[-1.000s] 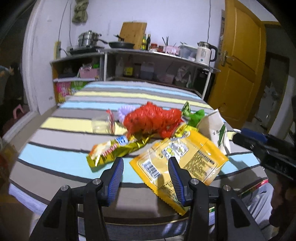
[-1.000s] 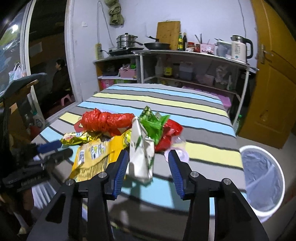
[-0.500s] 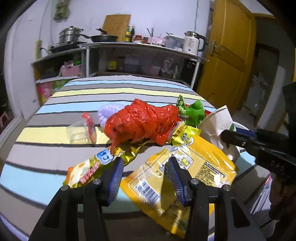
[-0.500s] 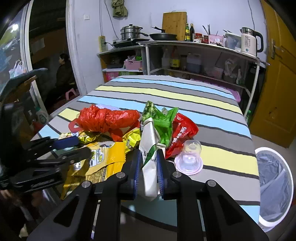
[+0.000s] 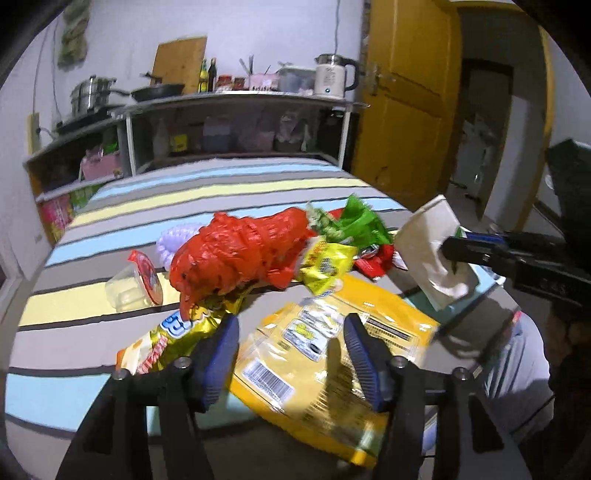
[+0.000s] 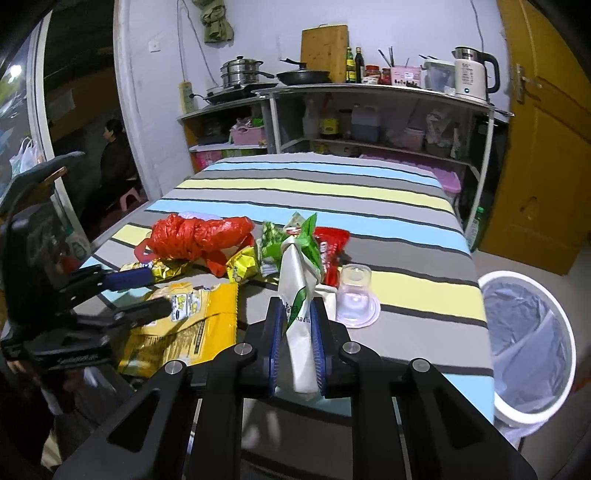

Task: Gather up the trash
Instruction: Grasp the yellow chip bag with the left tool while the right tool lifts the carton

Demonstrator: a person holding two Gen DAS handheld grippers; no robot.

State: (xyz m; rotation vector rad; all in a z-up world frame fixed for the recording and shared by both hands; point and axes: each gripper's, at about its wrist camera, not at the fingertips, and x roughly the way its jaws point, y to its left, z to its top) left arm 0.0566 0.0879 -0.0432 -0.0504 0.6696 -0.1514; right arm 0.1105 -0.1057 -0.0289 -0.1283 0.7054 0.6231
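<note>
White paper packet (image 6: 297, 325) upright, pinched in the right tongs (image 6: 297, 345) at the striped desk's (image 6: 406, 291) near edge. Left tongs (image 5: 290, 343), jaws just widened, empty above the yellow bag (image 5: 332, 354). Lined bin (image 6: 528, 347) beside the desk's corner.

A table under a striped cloth (image 6: 332, 184) stands before a white wall (image 6: 406, 26). Behind it, metal shelving (image 6: 369, 110) carries a kettle (image 6: 472, 74), a pan (image 6: 303, 75), a stacked steamer pot (image 6: 240, 72) and a cutting board (image 6: 325, 48). A yellow wooden door (image 5: 406, 92) stands right
</note>
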